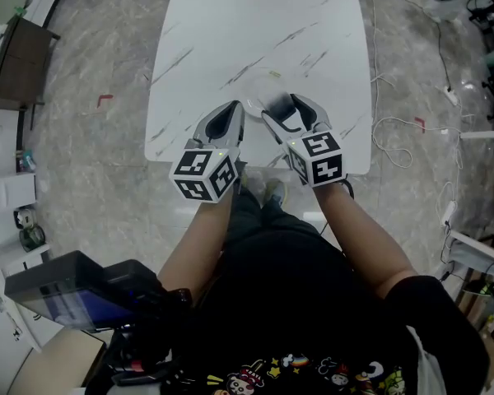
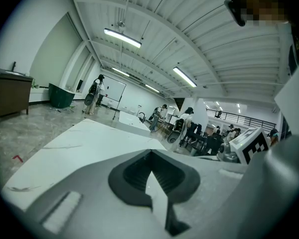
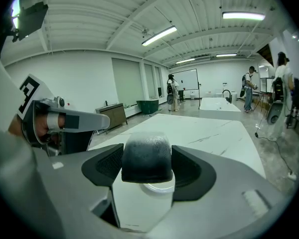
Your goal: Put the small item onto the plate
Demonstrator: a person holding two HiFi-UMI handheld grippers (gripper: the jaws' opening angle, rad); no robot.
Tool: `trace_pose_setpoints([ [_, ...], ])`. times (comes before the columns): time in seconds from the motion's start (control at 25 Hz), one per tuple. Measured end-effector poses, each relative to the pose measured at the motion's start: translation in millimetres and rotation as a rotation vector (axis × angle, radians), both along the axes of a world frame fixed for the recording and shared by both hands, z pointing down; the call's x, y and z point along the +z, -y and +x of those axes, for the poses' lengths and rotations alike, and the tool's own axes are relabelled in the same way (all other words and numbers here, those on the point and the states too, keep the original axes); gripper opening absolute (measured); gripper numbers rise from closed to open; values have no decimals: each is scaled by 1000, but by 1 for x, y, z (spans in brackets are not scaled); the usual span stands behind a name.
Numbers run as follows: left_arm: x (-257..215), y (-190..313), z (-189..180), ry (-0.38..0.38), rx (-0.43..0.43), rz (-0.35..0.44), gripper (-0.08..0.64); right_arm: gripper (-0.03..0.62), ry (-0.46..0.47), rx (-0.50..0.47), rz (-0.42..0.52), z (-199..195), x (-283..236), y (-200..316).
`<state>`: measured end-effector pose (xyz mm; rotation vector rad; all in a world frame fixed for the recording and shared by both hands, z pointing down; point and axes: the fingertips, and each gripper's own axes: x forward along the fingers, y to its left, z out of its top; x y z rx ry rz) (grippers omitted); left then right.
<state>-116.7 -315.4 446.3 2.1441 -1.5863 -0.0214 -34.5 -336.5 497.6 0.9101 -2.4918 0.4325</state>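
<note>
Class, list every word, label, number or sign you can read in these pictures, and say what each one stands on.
Nothing here can be read as text.
Left cube and right cube: black-and-white square patterns, no letters or numbers.
Shirt print: small cartoon pictures; any lettering is too small to read.
Whiteboard, right gripper view: too far away to show any writing.
Small item: dark, no label visible.

Head view looks steeply down on the white table (image 1: 255,31), both gripper views skim low across it
</note>
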Motion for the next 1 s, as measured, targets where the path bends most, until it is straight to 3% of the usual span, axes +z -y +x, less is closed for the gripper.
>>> trace_pose_setpoints([
  [0.56,28,17,-16,-20,-19,-50,1,327,-80,4,-65,-14,51,38],
  [1.0,48,24,-27,-33,-32,-90,1,327,-174,-76,-92,-33,86,48],
])
